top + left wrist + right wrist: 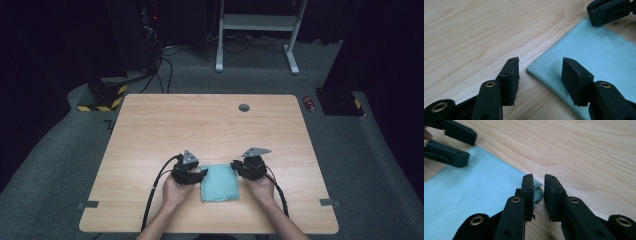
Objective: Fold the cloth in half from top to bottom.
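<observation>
High view: I have the teal cloth (pixel 220 183) flat on the bench (pixel 150 130), near edge, between both grippers.
Left gripper view: left gripper (pixel 540 75) jaws wide, straddling a corner, nothing pinched.
Right gripper view: right gripper (pixel 539 192) jaws narrow, a corner between them, apparently unpinched.
Next: I judge both must close on their corners, then lift together.

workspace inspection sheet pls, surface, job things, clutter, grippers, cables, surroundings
surface: wooden table, grey grommet near far edge
job's things: teal cloth folded flat at near edge
clutter: tape bits at both near corners
grippers: left gripper open astride one cloth corner; right gripper nearly closed at another corner, slightly lifted, grip unclear
cables: black cable trails from the left gripper off the near edge
surroundings: grey carpet, white frame, red can on floor
</observation>
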The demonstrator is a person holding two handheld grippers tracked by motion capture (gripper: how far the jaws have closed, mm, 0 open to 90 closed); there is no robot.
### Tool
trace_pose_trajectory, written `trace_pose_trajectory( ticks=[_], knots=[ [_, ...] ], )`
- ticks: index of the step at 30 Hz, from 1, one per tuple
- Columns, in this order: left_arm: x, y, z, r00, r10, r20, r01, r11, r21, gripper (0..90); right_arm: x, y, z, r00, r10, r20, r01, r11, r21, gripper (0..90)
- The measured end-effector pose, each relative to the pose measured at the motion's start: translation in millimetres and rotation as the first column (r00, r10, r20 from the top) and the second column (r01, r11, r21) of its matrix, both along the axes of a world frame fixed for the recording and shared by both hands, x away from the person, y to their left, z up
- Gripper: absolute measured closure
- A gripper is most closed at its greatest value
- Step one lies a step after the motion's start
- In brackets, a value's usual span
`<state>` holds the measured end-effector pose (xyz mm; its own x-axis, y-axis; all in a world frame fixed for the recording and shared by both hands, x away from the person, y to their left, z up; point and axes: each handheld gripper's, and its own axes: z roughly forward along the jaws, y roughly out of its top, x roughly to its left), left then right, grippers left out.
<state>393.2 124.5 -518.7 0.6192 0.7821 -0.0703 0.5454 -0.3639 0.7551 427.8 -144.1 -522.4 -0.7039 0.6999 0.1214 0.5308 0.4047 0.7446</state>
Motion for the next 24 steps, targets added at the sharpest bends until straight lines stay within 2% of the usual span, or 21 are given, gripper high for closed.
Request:
trace_pose_trajectory(
  ticks=[4,5,9,13,18,21,24],
  knots=[
    [-4.1,0.5,5.2,0.9999,-0.007,0.014,0.008,0.9996,-0.026,48.1,0.2,-3.5,3.3,0.9998,-0.013,0.013,0.013,1.000,0.016,78.2],
    [-3.8,0.2,6.0,0.9998,-0.010,0.017,0.010,0.9996,-0.026,48.0,-0.3,-2.5,4.8,0.9998,-0.007,0.018,0.007,1.000,0.017,78.2],
    [0.7,-4.4,6.7,0.9998,-0.015,0.014,0.016,0.9972,-0.073,47.8,-1.2,6.1,8.5,0.9995,0.019,0.025,-0.019,1.000,0.018,78.4],
    [7.7,-12.3,3.4,0.9997,-0.024,0.004,0.024,0.9988,-0.043,47.7,-1.0,19.1,9.6,0.9983,0.052,0.026,-0.053,0.998,0.031,78.6],
    [15.3,-19.4,-2.7,1.0000,0.002,0.003,-0.002,1.0000,0.009,47.9,1.8,35.4,5.0,0.9962,0.083,0.024,-0.084,0.996,0.018,78.7],
    [17.6,-15.4,-3.5,0.9998,0.016,0.007,-0.017,0.9994,0.032,47.7,7.7,38.9,-0.8,0.9963,0.085,0.010,-0.085,0.996,-0.016,79.3],
    [18.2,-7.8,-1.7,0.9993,0.036,0.004,-0.036,0.9984,0.044,47.4,10.3,34.2,0.1,0.9978,0.066,0.006,-0.066,0.998,-0.019,79.0]
  ],
)
